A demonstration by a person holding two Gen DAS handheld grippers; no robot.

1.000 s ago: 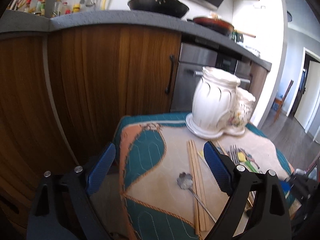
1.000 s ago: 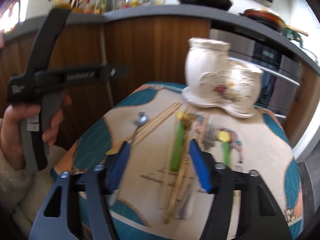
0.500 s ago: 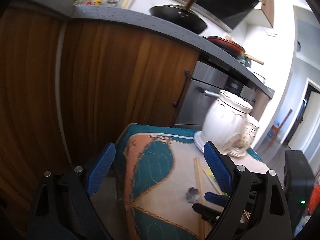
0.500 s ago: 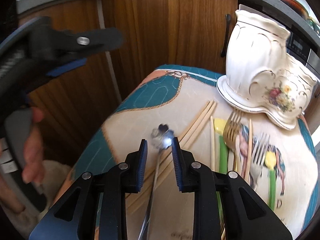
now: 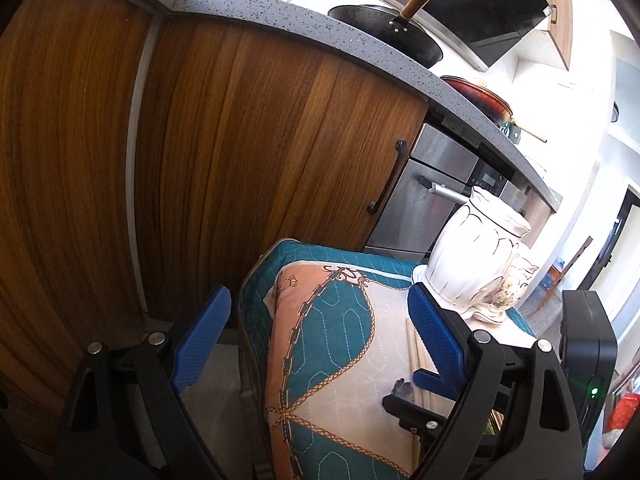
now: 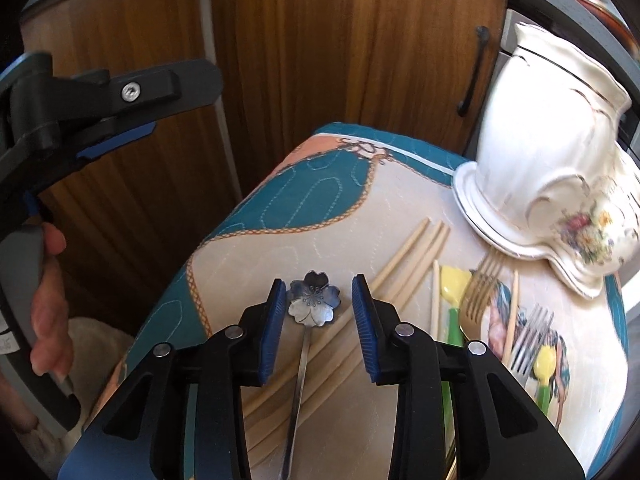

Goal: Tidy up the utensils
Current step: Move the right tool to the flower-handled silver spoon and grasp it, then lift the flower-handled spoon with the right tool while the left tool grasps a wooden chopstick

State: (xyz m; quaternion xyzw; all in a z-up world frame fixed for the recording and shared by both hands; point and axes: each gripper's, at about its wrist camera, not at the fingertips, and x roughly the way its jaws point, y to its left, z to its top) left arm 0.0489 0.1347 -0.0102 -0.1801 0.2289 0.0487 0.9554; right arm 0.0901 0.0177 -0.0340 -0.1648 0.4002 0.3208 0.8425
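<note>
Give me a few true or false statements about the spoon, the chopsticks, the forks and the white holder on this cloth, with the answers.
1. The flower-shaped spoon lies between the open pads of the right gripper, which have just been opening. True.
2. The spoon already stands in the white ceramic holder. False: it lies flat on the quilted cloth.
3. The wooden chopsticks lie on the cloth beside the spoon. True.
4. The left gripper is clamped on a fork. False: its jaws are wide open and empty.
5. Two forks lie near the holder. True.
</note>
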